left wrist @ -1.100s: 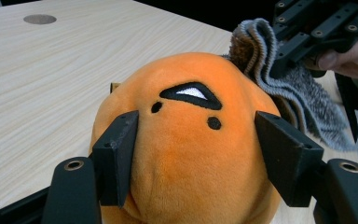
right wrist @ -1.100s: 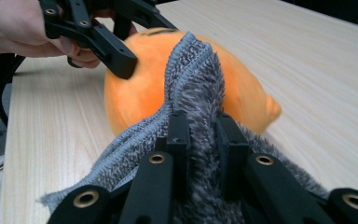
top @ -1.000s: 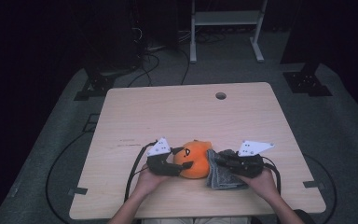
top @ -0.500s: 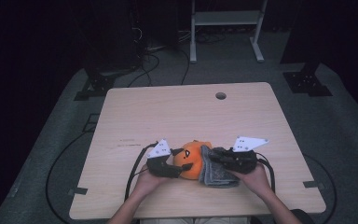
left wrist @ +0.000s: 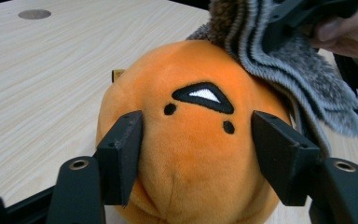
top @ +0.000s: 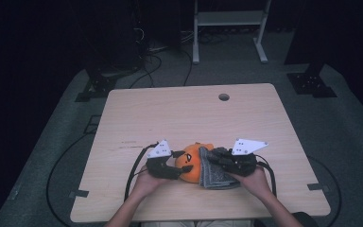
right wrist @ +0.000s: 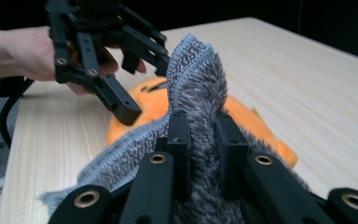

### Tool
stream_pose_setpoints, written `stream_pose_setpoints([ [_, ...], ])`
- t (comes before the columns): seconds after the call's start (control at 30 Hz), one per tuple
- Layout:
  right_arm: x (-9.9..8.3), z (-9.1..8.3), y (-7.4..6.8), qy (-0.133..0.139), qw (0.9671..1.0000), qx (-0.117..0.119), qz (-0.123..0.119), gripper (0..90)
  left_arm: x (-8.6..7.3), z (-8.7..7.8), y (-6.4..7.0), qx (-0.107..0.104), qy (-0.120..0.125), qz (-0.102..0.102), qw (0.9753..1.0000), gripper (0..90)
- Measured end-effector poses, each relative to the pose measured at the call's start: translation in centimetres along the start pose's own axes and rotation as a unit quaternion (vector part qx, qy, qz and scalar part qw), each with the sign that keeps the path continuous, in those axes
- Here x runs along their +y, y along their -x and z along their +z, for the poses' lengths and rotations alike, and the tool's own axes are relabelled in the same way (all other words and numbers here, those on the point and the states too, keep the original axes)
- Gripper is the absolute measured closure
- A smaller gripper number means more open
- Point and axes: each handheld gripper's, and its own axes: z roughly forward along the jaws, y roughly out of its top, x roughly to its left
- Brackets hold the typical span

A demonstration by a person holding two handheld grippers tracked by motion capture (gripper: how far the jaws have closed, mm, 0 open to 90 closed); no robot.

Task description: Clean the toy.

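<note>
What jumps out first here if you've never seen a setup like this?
A round orange plush toy with a stitched black face sits at the near edge of the pale wooden table, flanked by the open jaws of the left gripper. Against its side, the right gripper pinches a fold of fuzzy grey knitted cloth.

The fuzzy grey knitted cloth [top: 215, 168] hides the right side of the round orange plush toy [top: 191, 161]; the toy's base is cut off at the left gripper view's bottom edge.
</note>
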Motion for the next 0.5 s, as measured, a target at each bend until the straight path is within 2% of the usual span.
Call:
stream_pose_setpoints([
  [0.1,-0.4,-0.1,0.5,-0.007,0.9999,-0.005,0.012,78.2,-0.1,-0.1,-0.2,-0.002,0.000,-0.002,1.0000,36.5],
  [0.13,-0.9,-0.6,1.3,-0.018,0.9993,-0.020,0.025,78.2,-0.1,-0.1,-0.3,-0.004,0.001,-0.003,1.0000,36.5],
  [0.23,-1.3,-1.3,1.7,-0.022,0.9989,-0.025,0.034,78.2,-0.1,0.0,-0.2,-0.003,-0.001,-0.003,1.0000,36.5],
  [0.3,-1.1,-1.4,1.4,-0.007,0.9994,-0.019,0.028,78.2,-0.1,0.1,-0.2,-0.002,-0.003,-0.001,1.0000,36.8],
  [0.4,-0.3,-1.0,0.3,0.016,0.9998,0.004,0.013,78.2,0.0,0.2,0.1,0.004,-0.007,0.006,1.0000,37.1],
  [0.47,0.1,-0.3,-0.4,0.012,0.9999,0.011,-0.004,78.1,0.0,0.2,0.2,0.005,-0.010,0.009,0.9999,37.1],
  [0.5,0.1,-0.3,-0.4,0.012,0.9999,0.011,-0.004,78.1,0.0,0.2,0.2,0.005,-0.010,0.009,0.9999,37.1],
])
